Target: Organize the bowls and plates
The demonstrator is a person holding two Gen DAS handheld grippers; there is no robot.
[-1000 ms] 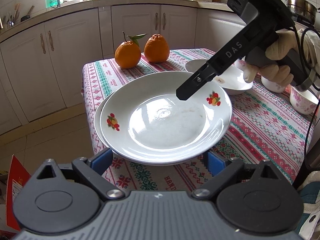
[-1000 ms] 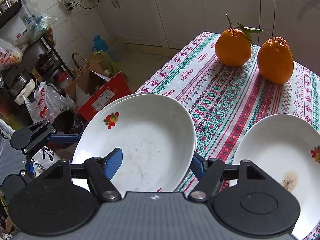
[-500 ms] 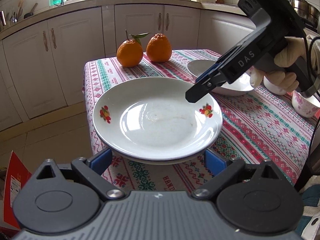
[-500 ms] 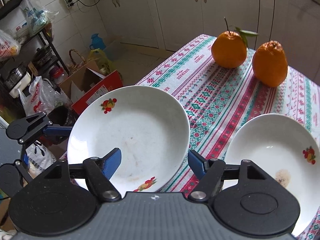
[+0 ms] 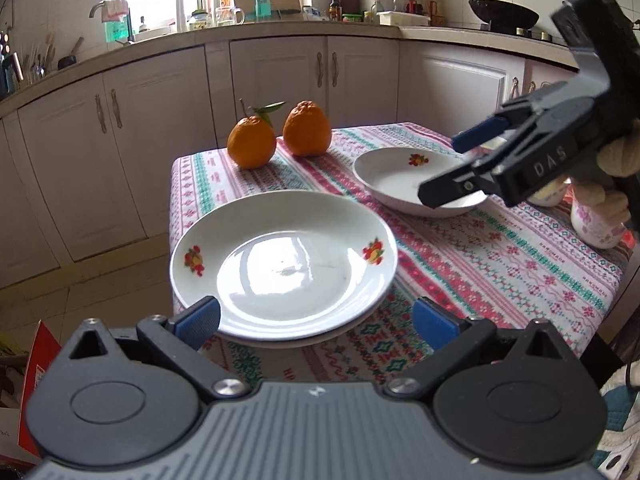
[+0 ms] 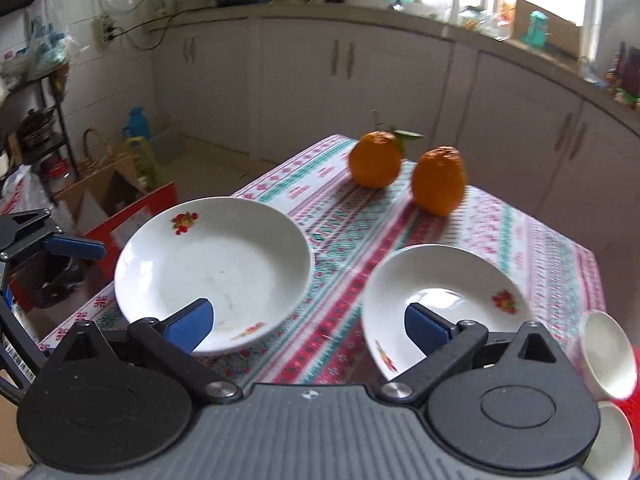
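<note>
Two stacked white plates with fruit prints (image 5: 284, 264) lie at the near left corner of the table; they also show in the right wrist view (image 6: 212, 268). A third white plate (image 5: 404, 176) lies further right; it also shows in the right wrist view (image 6: 444, 304). My left gripper (image 5: 316, 320) is open and empty just before the stack's near rim. My right gripper (image 6: 308, 324) is open and empty above the table between the stack and the third plate; it also shows in the left wrist view (image 5: 448, 168).
Two oranges (image 5: 276, 136) stand at the table's far edge. Small white bowls (image 6: 608, 356) sit at the right, one with pink flowers (image 5: 596, 220). A patterned tablecloth (image 5: 500, 256) covers the table. Cabinets stand behind, boxes on the floor at left.
The right gripper has lifted away from the stacked plates and moved right toward the third plate. The left gripper has drawn back. The top plate now lies centred on the lower one.
</note>
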